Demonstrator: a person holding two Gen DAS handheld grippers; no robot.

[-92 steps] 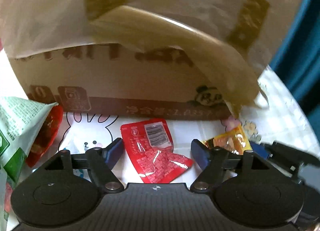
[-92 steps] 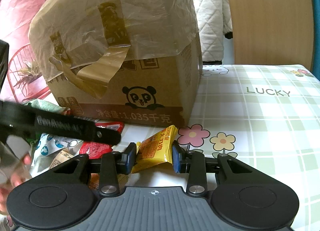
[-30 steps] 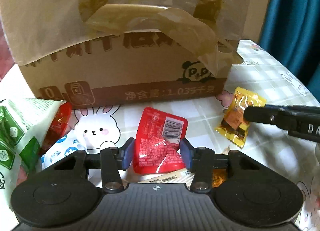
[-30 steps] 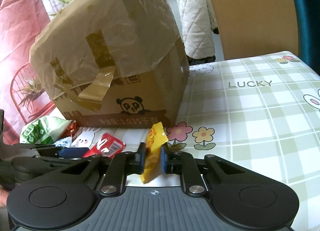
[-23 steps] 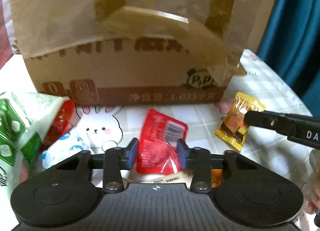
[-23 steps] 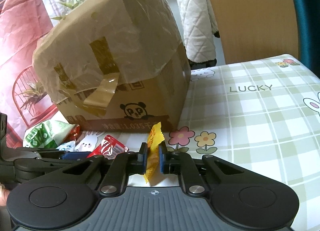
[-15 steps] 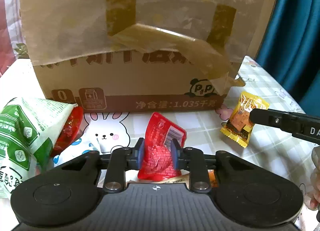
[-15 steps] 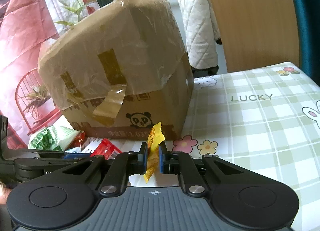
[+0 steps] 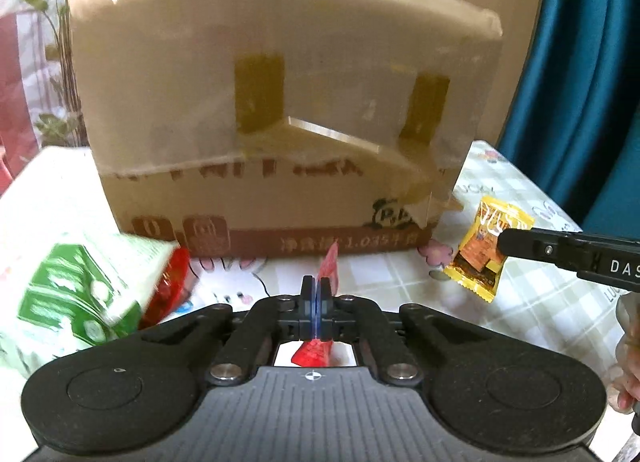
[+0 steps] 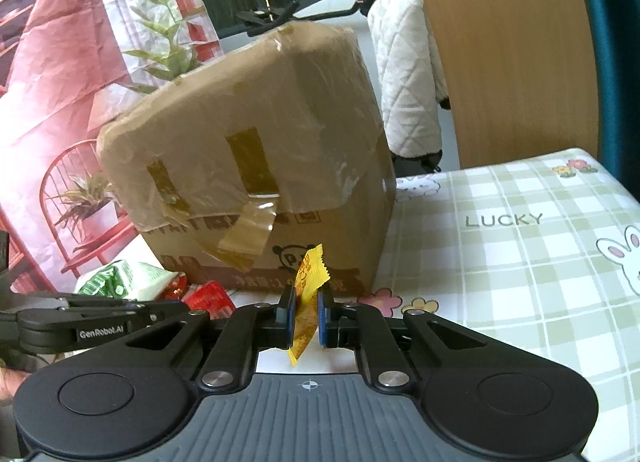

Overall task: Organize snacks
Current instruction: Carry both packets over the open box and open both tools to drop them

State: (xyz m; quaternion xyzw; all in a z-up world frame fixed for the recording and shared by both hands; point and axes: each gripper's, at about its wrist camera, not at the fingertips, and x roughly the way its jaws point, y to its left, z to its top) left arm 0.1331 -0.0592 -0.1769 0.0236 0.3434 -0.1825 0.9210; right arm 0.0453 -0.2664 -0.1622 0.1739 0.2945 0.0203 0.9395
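Note:
My left gripper [image 9: 316,292] is shut on a red snack packet [image 9: 329,268], held edge-on above the table in front of the cardboard box [image 9: 280,134]. My right gripper [image 10: 307,308] is shut on a yellow snack packet [image 10: 308,282], also lifted; it shows in the left wrist view [image 9: 486,246] at the right, pinched by the right gripper's fingers [image 9: 532,248]. The red packet shows in the right wrist view [image 10: 210,296] by the left gripper's fingers [image 10: 132,312]. The taped box [image 10: 256,190] stands just behind both packets.
A green and white snack bag [image 9: 80,286] and a red packet [image 9: 170,286] lie at the left by the box, also in the right wrist view [image 10: 124,280]. The checked tablecloth [image 10: 520,262] stretches to the right. A wooden panel [image 10: 500,46] and a teal curtain [image 9: 580,82] stand behind.
Both grippers have risen with their packets. My left gripper has closed fully on the red packet, which now stands edge-on. The box looks farther and lower in both views.

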